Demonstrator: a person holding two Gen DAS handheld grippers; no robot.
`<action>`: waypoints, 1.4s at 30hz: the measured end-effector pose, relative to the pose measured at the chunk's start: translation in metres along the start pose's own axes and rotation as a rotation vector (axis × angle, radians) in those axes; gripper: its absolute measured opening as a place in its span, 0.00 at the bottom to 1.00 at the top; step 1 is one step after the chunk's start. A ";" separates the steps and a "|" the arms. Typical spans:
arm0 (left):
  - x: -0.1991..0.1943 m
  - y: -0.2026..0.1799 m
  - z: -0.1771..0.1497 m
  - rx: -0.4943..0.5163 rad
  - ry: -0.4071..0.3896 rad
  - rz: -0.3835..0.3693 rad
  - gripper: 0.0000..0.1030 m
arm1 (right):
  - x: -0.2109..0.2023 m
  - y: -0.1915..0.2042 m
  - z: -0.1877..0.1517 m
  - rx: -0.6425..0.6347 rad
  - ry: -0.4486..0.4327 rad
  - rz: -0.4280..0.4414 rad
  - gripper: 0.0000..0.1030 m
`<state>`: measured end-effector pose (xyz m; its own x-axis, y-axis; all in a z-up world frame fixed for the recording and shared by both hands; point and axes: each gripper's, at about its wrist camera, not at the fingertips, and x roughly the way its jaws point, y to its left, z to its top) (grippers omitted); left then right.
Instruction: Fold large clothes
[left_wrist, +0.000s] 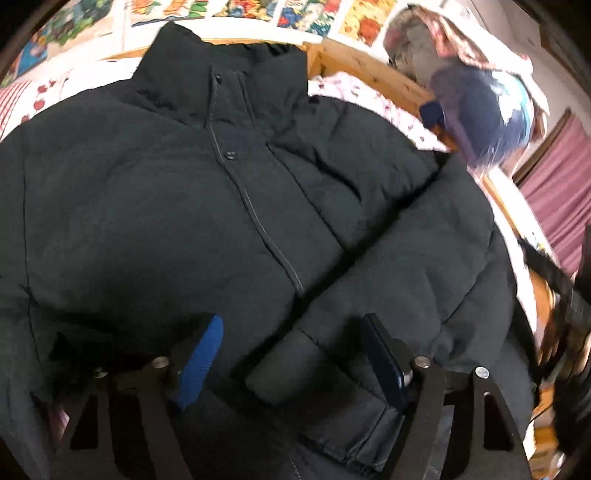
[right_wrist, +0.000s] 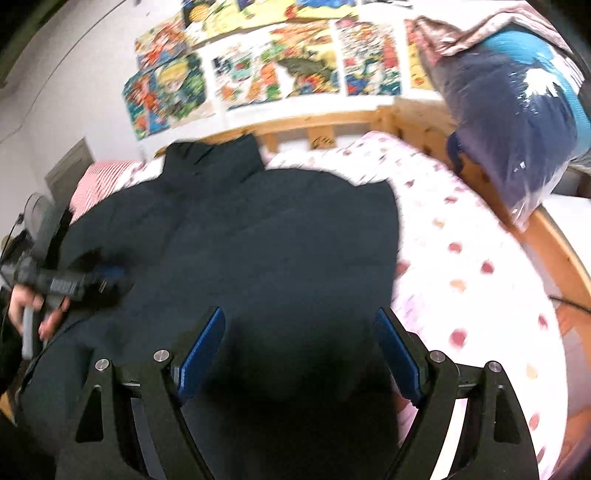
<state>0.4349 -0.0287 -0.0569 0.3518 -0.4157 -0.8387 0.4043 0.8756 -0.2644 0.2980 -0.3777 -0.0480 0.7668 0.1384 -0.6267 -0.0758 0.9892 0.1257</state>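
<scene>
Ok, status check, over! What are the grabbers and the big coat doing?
Left gripper open, right gripper open. Black coat flat on bed, one sleeve folded in. Nothing blocking.

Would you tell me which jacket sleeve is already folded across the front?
The sleeve lying diagonally over the black puffer jacket, cuff between the left gripper fingers; the other sleeve isn't folded over.

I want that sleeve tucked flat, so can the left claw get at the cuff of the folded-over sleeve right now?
Probably yes. The left claw is open, and the cuff of the black jacket lies between its fingers, with nothing over it. Whether the pads touch the fabric can't be told.
</scene>
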 end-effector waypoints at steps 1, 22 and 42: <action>0.001 -0.002 0.000 0.011 0.008 -0.010 0.53 | 0.007 -0.011 0.008 0.016 -0.007 -0.006 0.76; -0.084 -0.008 0.009 -0.001 -0.282 0.096 0.06 | 0.044 0.012 0.134 -0.039 -0.149 -0.031 0.13; 0.007 0.030 -0.002 -0.077 -0.029 0.271 0.06 | 0.166 0.052 0.071 -0.264 0.090 -0.341 0.54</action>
<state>0.4477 -0.0044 -0.0722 0.4629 -0.1694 -0.8701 0.2271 0.9715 -0.0683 0.4667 -0.3063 -0.0912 0.7187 -0.2063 -0.6640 0.0032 0.9559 -0.2935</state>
